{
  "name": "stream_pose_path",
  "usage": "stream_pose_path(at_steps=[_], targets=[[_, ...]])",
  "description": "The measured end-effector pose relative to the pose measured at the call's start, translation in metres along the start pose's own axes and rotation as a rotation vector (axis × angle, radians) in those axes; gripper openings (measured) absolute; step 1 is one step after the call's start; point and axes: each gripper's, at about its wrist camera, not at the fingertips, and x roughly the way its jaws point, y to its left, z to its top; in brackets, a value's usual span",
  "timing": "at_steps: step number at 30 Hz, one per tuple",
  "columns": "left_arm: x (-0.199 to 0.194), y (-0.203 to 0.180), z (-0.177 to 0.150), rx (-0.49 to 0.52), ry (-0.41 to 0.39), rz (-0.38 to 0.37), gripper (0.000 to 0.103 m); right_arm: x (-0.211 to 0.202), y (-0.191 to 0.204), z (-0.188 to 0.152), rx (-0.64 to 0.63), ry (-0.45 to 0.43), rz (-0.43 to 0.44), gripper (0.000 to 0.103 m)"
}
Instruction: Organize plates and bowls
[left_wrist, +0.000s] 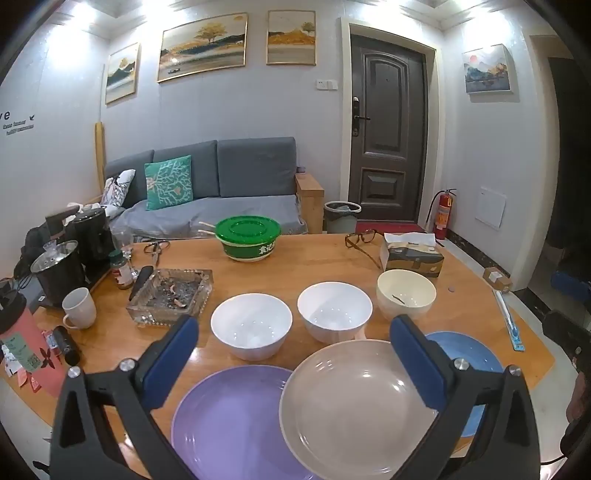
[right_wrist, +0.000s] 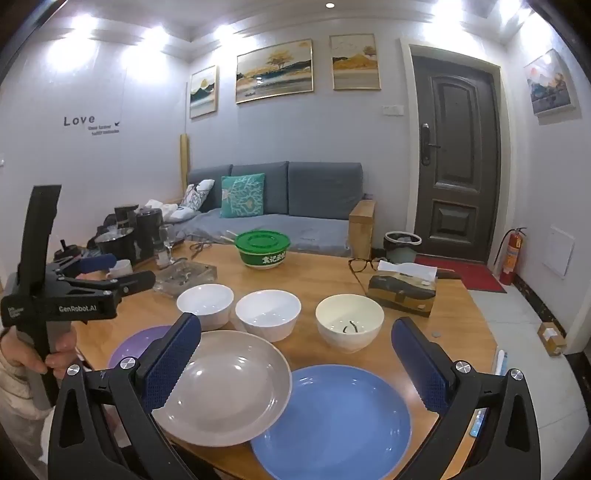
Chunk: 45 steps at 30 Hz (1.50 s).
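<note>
A beige plate (left_wrist: 354, 410) lies at the table's near edge, overlapping a purple plate (left_wrist: 229, 421) on its left and a blue plate (left_wrist: 461, 350) on its right. Behind them stand two white bowls (left_wrist: 251, 325) (left_wrist: 334, 310) and a cream bowl (left_wrist: 406, 293). My left gripper (left_wrist: 295, 354) is open and empty above the beige plate. My right gripper (right_wrist: 295, 362) is open and empty above the beige plate (right_wrist: 225, 387) and blue plate (right_wrist: 332, 417). The purple plate (right_wrist: 129, 347), white bowls (right_wrist: 205, 302) (right_wrist: 267, 310) and cream bowl (right_wrist: 349, 321) also show there.
On the wooden table (left_wrist: 295, 273) stand a green-lidded bowl (left_wrist: 247, 238), a glass ashtray (left_wrist: 171, 295), a white mug (left_wrist: 79, 308), a kettle set (left_wrist: 70, 258), a tissue box (left_wrist: 412, 254) and glasses (left_wrist: 360, 238). A sofa (left_wrist: 221, 195) is behind. The left gripper's body (right_wrist: 74, 288) shows in the right wrist view.
</note>
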Motion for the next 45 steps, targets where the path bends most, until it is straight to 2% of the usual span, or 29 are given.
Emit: stream_pose_path(at_steps=[9, 45], targets=[[0.0, 0.004, 0.001, -0.002, -0.003, 0.001, 0.103, 0.004, 0.004, -0.003, -0.022, 0.006, -0.028, 0.102], [0.01, 0.014, -0.002, 0.0, 0.019, 0.016, 0.103, 0.008, -0.003, -0.003, -0.008, 0.023, -0.034, 0.102]])
